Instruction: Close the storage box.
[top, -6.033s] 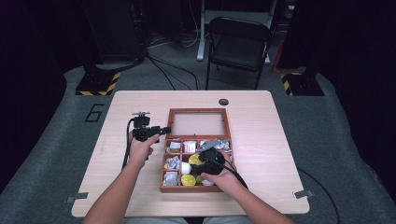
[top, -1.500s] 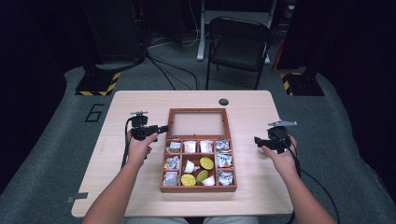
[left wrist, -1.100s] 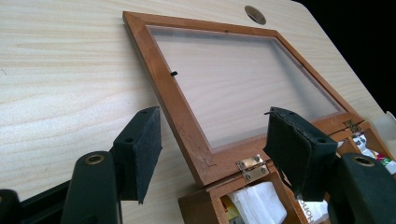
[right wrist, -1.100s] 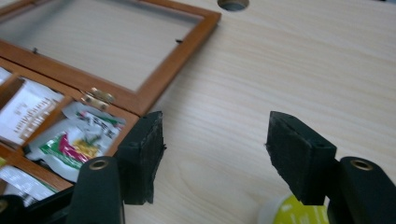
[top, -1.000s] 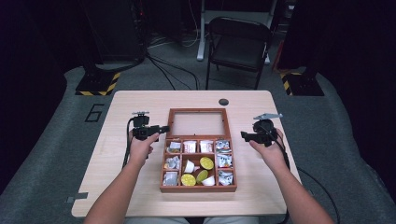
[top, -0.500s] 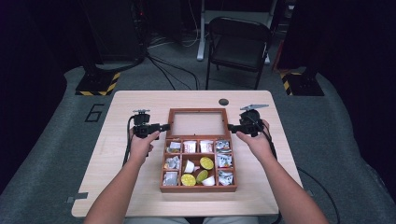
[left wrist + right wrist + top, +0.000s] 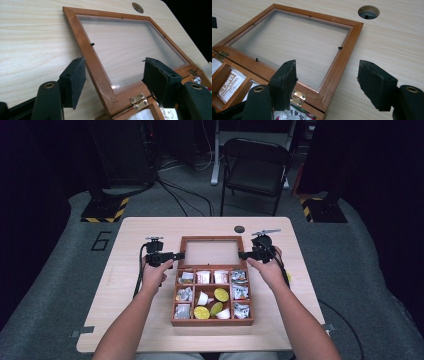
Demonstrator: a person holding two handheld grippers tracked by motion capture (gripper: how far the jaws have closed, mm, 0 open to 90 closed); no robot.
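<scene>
Pale wood-grain table (image 7: 150, 320) sits in a dark room, a folding chair (image 7: 255, 167) beyond its far edge, and on it a wooden compartment box (image 7: 212, 322) stands open, its glass-paned lid (image 7: 209, 252) folded back flat on the tabletop behind the hinges (image 7: 298, 97). The box's cells hold sachets and small pods. The left gripper (image 7: 175, 255) is at the lid's left rail and the right gripper (image 7: 243, 255) at its right rail, each pointing inward toward the other. Both have their jaws spread wide and clasp nothing: in the left gripper view the left rail (image 7: 96, 72) runs up between the pads, and in the right gripper view the right rail (image 7: 338, 68) does likewise. The lid's long axis runs left to right between the two tools, equally near each. My guess is that the lid is to be closed, which would turn on each gripper pinching its own rail and swinging it toward the person about the hinge line.
</scene>
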